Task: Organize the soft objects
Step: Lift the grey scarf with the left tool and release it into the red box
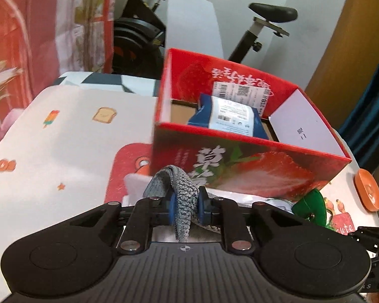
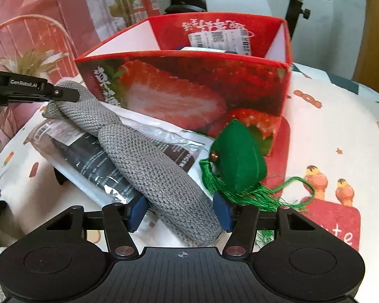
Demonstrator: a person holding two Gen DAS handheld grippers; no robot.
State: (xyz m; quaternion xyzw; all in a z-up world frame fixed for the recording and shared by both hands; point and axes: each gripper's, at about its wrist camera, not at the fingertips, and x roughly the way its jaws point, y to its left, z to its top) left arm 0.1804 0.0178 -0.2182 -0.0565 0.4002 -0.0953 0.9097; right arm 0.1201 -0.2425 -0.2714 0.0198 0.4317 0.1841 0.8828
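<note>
**Grey knit strip gripped before strawberry box**

The left gripper (image 1: 185, 205) pinches one end of the grey knit strip (image 2: 149, 161); the right gripper (image 2: 180, 213), jaws spread, straddles the other end, in front of the strawberry box (image 2: 189, 93), beside a green pouch (image 2: 236, 156).

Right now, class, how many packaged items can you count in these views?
2: a blue packet inside the strawberry box, and a clear-wrapped dark packet on the table under the grey knitted piece. Others may be hidden.
</note>
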